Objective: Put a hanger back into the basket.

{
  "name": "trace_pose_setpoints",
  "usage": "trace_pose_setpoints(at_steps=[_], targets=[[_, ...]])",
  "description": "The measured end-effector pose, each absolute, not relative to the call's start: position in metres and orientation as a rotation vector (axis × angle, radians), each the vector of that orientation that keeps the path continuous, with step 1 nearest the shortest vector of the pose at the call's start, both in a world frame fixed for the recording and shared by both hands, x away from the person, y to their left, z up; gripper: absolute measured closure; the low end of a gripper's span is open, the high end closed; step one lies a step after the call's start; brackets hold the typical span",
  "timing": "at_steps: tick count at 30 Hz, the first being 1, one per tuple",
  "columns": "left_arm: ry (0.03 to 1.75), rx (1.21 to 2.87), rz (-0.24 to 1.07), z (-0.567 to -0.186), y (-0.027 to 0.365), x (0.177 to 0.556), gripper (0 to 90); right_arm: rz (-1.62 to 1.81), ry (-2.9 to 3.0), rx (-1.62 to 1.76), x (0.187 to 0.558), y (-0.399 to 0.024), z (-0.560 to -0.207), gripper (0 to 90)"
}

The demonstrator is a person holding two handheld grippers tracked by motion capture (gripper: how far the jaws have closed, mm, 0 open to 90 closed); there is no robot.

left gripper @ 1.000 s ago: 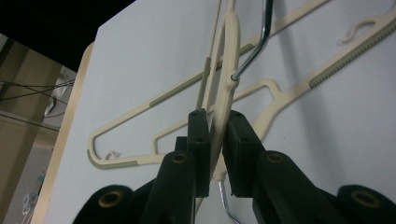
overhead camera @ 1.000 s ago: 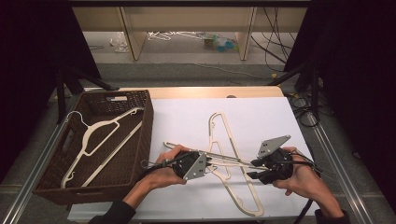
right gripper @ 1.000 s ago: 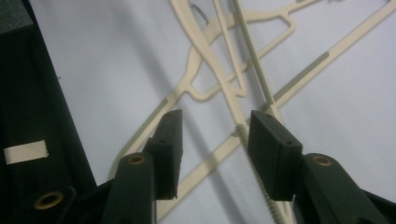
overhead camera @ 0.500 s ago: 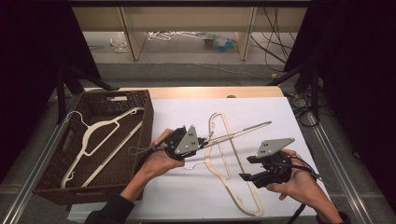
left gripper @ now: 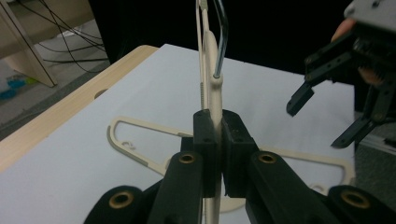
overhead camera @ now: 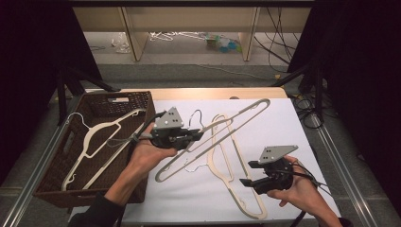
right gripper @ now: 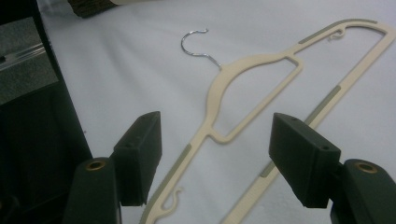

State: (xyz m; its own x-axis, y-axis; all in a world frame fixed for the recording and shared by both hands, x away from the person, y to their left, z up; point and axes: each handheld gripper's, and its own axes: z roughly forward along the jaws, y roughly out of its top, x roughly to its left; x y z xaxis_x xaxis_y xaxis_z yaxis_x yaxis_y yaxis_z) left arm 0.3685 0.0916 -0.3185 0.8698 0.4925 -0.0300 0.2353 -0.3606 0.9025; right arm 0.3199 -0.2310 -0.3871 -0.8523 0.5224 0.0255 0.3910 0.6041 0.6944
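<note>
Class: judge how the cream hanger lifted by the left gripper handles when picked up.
The lifted hanger probably stays stiff: it keeps its flat shape while clamped near the neck by the left gripper. Likely light, being a thin open frame. It may swing, since one point holds it.

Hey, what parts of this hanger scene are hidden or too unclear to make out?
- Lifted hanger: in the left gripper view its top runs off the upper edge, and its lower part is behind the left tongs.
- Flat hanger: in the right gripper view its lower end is cut by the bottom edge.
- Basket: in the high view a forearm covers its near right corner.
- Floor clutter: too small to identify.
</note>
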Motion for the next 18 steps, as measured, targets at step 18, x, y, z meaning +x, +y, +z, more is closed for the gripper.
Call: trace_pose_setpoints(at_steps=[18], targets=[[0.612, 1.831, 0.261, -0.232, 0.169, 0.339, 85.7, 1.067, 2.669, 0.792, 0.313, -0.233, -0.401, 31.9]])
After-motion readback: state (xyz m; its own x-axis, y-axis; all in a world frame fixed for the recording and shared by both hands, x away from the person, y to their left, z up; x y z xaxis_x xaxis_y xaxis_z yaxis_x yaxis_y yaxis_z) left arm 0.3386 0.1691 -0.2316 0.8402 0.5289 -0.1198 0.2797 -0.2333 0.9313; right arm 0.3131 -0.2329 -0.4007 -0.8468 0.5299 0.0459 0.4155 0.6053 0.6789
